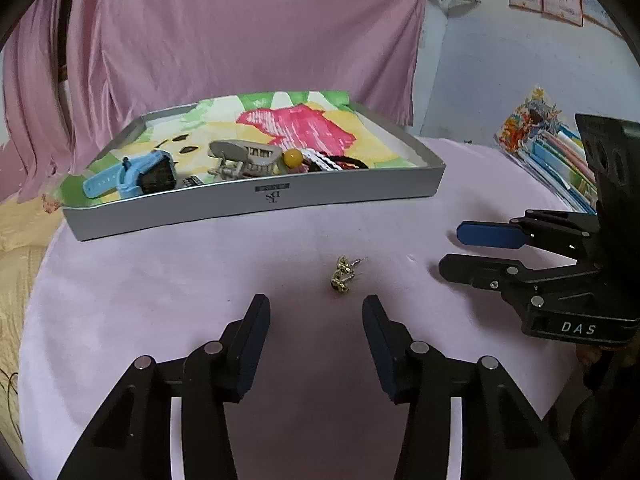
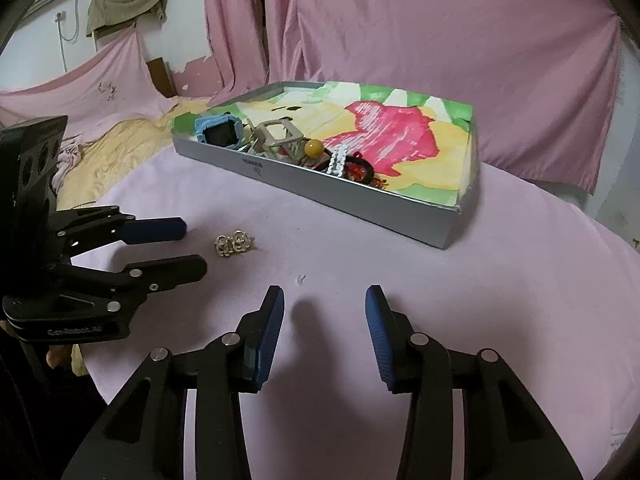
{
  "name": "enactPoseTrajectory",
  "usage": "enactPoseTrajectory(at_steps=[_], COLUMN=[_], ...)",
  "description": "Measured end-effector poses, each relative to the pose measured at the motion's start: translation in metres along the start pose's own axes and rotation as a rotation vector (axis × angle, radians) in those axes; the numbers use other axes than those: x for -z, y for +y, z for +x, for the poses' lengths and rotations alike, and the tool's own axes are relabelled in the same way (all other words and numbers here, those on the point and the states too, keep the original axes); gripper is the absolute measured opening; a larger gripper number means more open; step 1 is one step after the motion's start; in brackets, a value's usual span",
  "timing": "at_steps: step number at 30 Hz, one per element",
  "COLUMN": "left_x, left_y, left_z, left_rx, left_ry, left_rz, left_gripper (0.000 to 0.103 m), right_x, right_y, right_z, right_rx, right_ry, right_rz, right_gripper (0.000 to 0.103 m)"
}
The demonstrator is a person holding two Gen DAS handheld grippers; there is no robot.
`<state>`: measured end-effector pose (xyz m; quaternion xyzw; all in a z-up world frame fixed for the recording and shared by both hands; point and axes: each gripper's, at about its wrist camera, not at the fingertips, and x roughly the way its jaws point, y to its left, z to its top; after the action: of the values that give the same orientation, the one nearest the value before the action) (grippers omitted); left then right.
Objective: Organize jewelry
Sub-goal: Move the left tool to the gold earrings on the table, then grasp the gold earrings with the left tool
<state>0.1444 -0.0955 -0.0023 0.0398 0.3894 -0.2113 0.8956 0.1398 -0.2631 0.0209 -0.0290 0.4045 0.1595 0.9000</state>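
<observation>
Now I'm lining up on the earrings, the last pieces outside the tray.
They lie on the bench short of the tray, just beyond my left tool, slightly right of its spread gap; the right tool, also spread, holds nothing beside them. Next, I judge: advance, pinch gently.

Count: 2 gold earrings on tabletop. 1 grey tray, holding approx.: 1 blue watch, 1 beige hair clip, 1 yellow bead, 1 white chain piece, 1 red-black ring item. 2 claws, left & right.
</observation>
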Motion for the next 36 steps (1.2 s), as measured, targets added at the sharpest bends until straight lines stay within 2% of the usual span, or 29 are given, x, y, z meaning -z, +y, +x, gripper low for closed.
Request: enactPoseTrajectory(at_steps=[3, 5, 13, 24, 36], left_x=[-0.005, -0.008, -0.016, -0.024, -0.027], left_y=[-0.002, -0.004, -0.007, -0.001, 0.022], left_z=[0.004, 0.006, 0.013, 0.02, 0.019], left_rx=[0.005, -0.001, -0.008, -0.007, -0.021], left_ry=[0.013, 0.023, 0.036, 0.047, 0.046], left_rz=[0.003, 0.007, 0.019, 0.039, 0.002], left_gripper=[0.044, 0.036, 0.03, 0.012, 0.012], right_x=[-0.003, -0.004, -0.011, -0.017, -0.028], right_y=[0.001, 0.002, 0.004, 0.01, 0.022], right_z=[0.004, 0.007, 0.014, 0.022, 0.032], right_rx=[-0.017, -0.024, -0.038, -0.059, -0.064], right_ry=[0.011, 0.02, 0.033, 0.056, 0.069], right_rz=[-0.003, -0.01, -0.028, -0.034, -0.065], right_gripper=[0.038, 0.038, 0.038, 0.038, 0.037])
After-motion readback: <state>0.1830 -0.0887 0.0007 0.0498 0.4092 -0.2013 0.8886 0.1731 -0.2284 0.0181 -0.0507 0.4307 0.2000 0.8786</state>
